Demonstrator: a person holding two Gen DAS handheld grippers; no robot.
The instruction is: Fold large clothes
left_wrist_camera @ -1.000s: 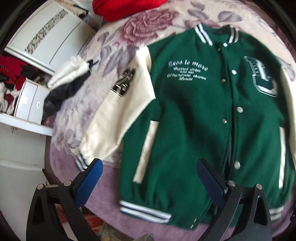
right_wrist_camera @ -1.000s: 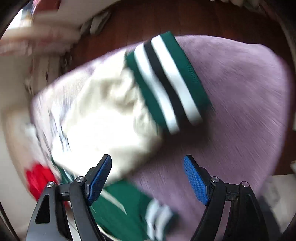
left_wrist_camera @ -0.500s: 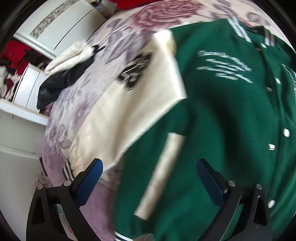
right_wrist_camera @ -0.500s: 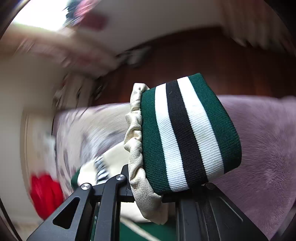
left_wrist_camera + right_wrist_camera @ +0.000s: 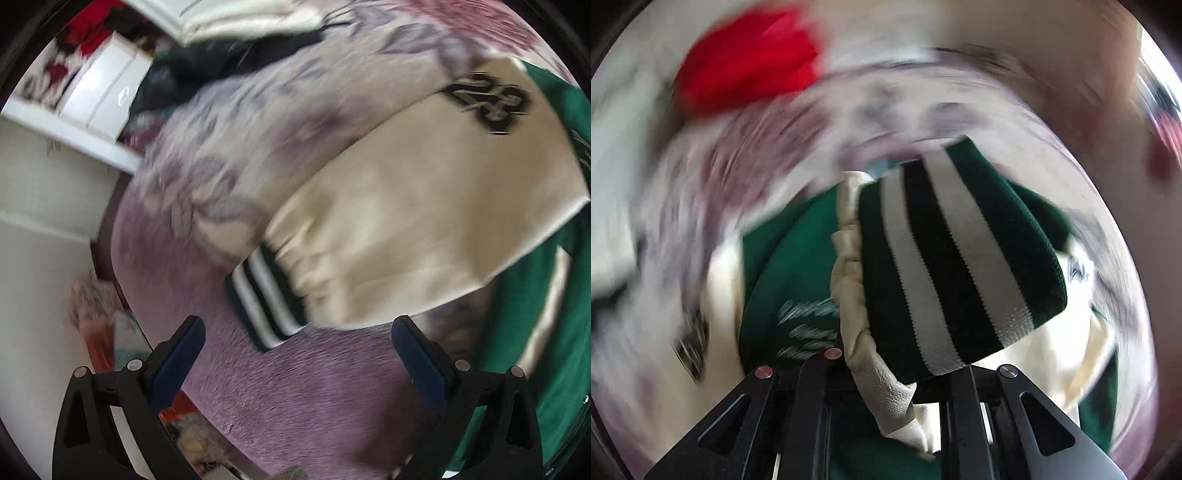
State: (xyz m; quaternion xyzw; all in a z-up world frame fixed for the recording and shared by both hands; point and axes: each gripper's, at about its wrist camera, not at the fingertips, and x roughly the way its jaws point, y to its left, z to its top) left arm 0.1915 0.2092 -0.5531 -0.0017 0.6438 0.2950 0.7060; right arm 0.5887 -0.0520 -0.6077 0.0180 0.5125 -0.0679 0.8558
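The jacket lies on a purple flowered blanket. The left gripper stands wide; the right gripper holds the striped cuff.

A plush purple blanket with big grey and rose flowers covers the bed. At its far edge lie a dark garment and a cream one — both blurred. A white box sits on a white shelf. Something red lies beyond — too smeared to tell.
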